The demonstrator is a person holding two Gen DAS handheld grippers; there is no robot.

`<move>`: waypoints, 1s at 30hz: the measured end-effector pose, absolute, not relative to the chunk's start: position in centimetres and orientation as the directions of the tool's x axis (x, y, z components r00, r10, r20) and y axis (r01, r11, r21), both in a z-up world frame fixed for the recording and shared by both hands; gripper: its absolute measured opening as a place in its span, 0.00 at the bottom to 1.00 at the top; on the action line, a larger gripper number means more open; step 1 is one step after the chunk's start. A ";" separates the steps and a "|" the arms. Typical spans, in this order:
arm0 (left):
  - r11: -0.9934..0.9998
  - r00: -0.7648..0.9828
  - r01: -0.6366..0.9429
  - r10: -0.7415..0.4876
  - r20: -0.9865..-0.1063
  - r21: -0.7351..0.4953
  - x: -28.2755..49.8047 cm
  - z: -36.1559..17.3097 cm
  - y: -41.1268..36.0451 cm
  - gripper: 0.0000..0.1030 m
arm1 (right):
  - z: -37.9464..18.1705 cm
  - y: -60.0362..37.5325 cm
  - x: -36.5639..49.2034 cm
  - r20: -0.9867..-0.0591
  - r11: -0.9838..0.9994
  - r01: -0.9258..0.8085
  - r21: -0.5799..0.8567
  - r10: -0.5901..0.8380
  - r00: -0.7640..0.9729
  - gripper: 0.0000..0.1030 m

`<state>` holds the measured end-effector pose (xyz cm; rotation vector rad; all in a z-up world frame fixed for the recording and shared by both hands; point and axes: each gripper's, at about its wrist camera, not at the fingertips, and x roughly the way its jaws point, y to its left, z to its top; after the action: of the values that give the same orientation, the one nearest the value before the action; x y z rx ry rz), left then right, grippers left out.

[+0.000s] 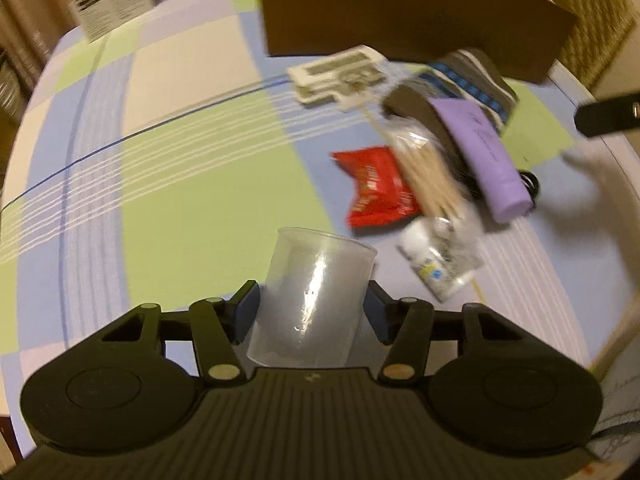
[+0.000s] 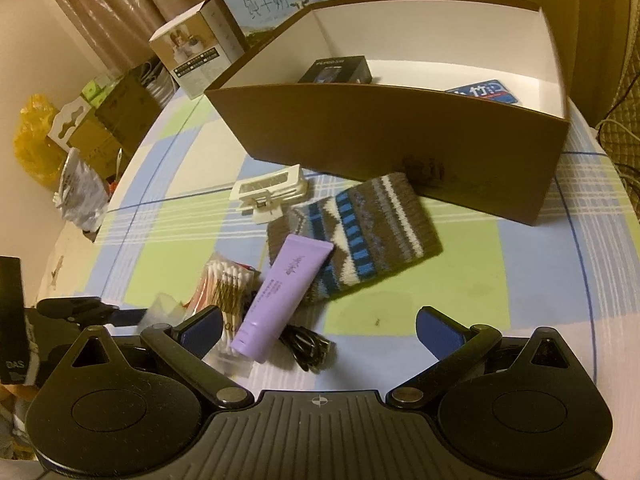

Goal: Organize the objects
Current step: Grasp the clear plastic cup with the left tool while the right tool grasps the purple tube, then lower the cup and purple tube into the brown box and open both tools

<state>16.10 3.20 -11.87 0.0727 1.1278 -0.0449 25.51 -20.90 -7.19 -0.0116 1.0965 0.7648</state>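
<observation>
Between the left gripper's (image 1: 312, 312) jaws sits a clear plastic cup (image 1: 310, 298), clamped and raised above the checked tabletop (image 1: 180, 168). At its 1 o'clock lie a red packet (image 1: 374, 192) and purple tube (image 1: 488, 160). Right gripper (image 2: 320, 330) hangs released, brown box (image 2: 400, 136) at 12 o'clock.

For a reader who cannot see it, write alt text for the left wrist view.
The left gripper holds a clear plastic cup between its fingers above a checked tablecloth. Beyond it lie a red packet, a bag of cotton swabs, a purple tube and a patterned sock, before a brown box.
</observation>
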 end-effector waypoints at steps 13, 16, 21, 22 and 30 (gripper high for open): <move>0.999 0.491 -0.042 0.033 -0.870 0.015 16.5 -9.0 6.7 0.50 | -11.3 -17.0 27.0 -0.820 0.748 -0.488 0.449 0.562 0.106 0.46; 0.999 0.493 -0.043 0.027 -0.869 0.006 16.7 -8.9 6.8 0.50 | -12.2 -16.7 27.3 -0.813 0.747 -0.459 0.480 0.575 0.085 0.35; 0.999 0.492 -0.039 0.016 -0.871 -0.003 16.9 -8.9 6.6 0.50 | -12.3 -16.8 27.4 -0.803 0.746 -0.438 0.501 0.590 0.086 0.26; 0.999 0.493 -0.038 0.012 -0.870 -0.007 16.9 -8.8 6.5 0.50 | -12.2 -17.0 27.4 -0.797 0.740 -0.436 0.512 0.598 0.080 0.26; 0.999 0.513 -0.021 -0.015 -0.858 -0.030 17.7 -7.7 5.5 0.50 | -10.8 -19.4 27.0 -0.758 0.710 -0.425 0.562 0.648 0.079 0.24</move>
<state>17.69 5.46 -7.68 -0.0376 1.0326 0.0033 27.01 -19.44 -10.78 0.2149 1.2556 0.8118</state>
